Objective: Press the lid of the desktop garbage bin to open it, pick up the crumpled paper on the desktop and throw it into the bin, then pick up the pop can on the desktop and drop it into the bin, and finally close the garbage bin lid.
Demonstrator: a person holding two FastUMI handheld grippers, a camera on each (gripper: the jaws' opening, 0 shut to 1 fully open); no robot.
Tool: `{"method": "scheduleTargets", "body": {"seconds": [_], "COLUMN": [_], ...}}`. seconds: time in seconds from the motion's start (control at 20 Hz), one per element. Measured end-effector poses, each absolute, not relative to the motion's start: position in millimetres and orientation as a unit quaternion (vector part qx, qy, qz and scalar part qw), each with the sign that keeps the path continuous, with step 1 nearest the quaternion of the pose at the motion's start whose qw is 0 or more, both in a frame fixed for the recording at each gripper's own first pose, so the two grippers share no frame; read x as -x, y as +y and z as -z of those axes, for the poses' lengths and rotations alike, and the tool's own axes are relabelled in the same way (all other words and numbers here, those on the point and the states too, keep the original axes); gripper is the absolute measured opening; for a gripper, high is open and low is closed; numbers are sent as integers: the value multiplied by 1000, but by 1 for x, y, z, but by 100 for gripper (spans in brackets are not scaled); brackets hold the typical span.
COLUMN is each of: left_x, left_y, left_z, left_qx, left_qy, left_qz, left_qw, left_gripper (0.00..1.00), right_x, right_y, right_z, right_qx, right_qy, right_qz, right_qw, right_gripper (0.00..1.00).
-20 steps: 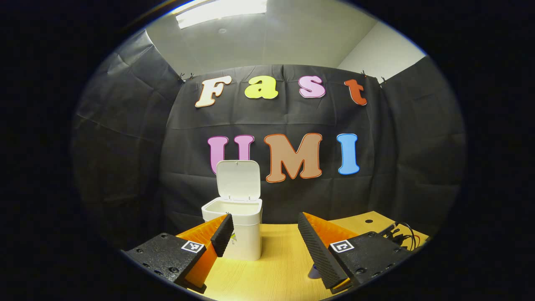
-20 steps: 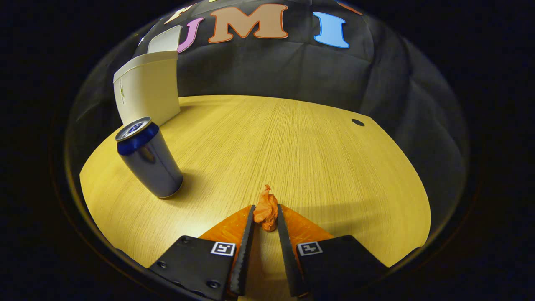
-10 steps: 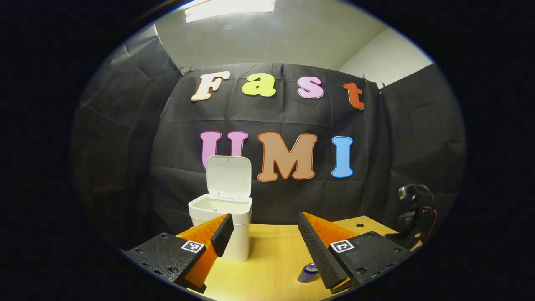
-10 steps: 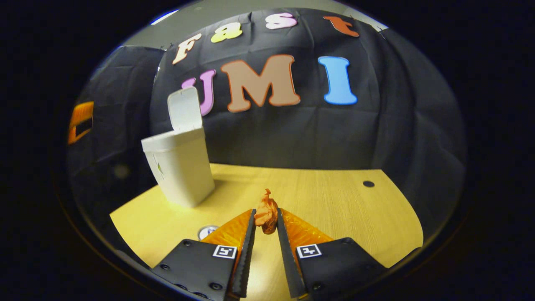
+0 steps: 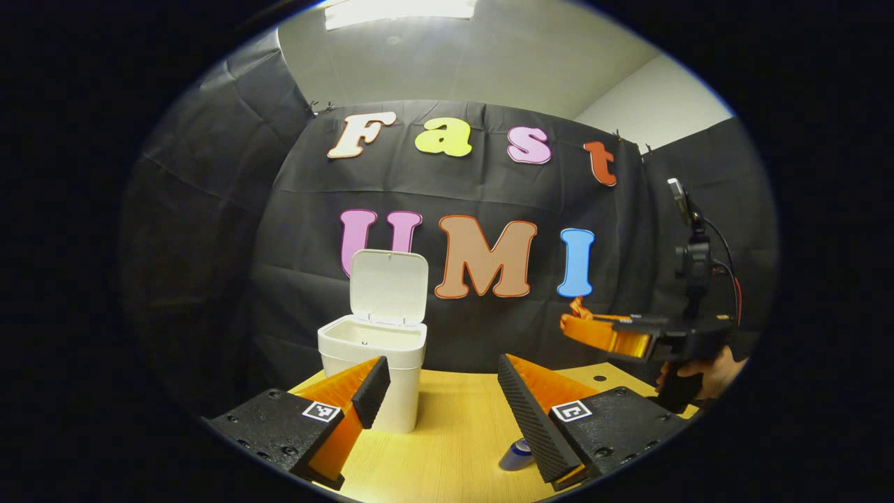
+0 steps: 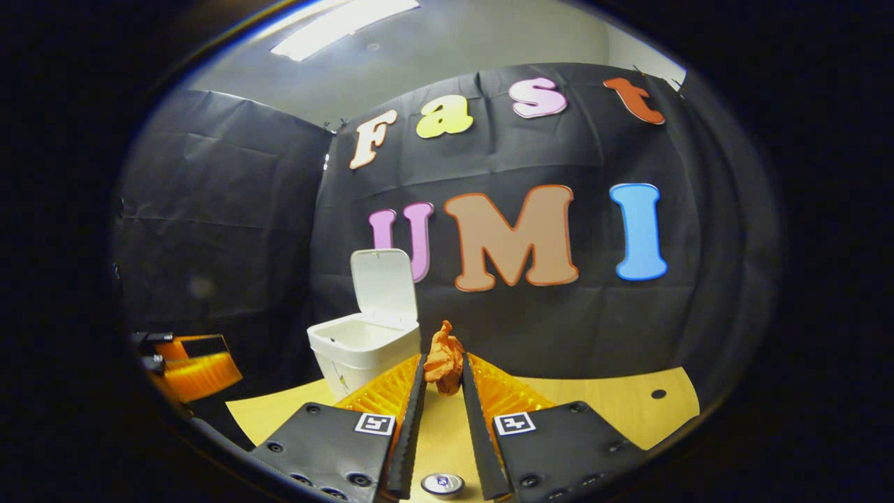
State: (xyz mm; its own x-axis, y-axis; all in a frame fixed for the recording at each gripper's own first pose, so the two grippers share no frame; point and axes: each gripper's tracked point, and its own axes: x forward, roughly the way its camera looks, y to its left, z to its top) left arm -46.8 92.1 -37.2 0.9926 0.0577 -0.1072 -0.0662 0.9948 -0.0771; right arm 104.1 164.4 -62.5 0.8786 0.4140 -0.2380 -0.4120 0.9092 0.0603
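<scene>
The right gripper (image 6: 442, 381) was clamped on the crumpled paper (image 6: 444, 358), raised above the table (image 6: 601, 398). The left gripper (image 5: 440, 391) stood wide apart, empty, facing the open bin (image 5: 372, 353).

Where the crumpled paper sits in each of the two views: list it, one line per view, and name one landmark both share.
Left gripper view: the crumpled paper is at right of centre, pinched at the tip of the right gripper, held above the table.
Right gripper view: the paper is at lower centre, between that gripper's own fingers.
Shared landmark: the white bin with its lid raised.
</scene>
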Motion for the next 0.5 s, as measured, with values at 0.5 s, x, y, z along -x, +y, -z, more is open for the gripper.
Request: {"method": "scheduleTargets", "body": {"seconds": [0.5], "left_x": [45], "left_y": [124], "left_z": [49], "left_qx": [44], "left_qy": [57], "left_qz": [-34], "left_qw": [997], "left_gripper": [93], "right_x": [-161], "right_y": [266], "right_z": [46], "right_qx": [6], "right_qy": [105], "right_qz": [-264], "right_qw": [959], "right_gripper": [37]}}
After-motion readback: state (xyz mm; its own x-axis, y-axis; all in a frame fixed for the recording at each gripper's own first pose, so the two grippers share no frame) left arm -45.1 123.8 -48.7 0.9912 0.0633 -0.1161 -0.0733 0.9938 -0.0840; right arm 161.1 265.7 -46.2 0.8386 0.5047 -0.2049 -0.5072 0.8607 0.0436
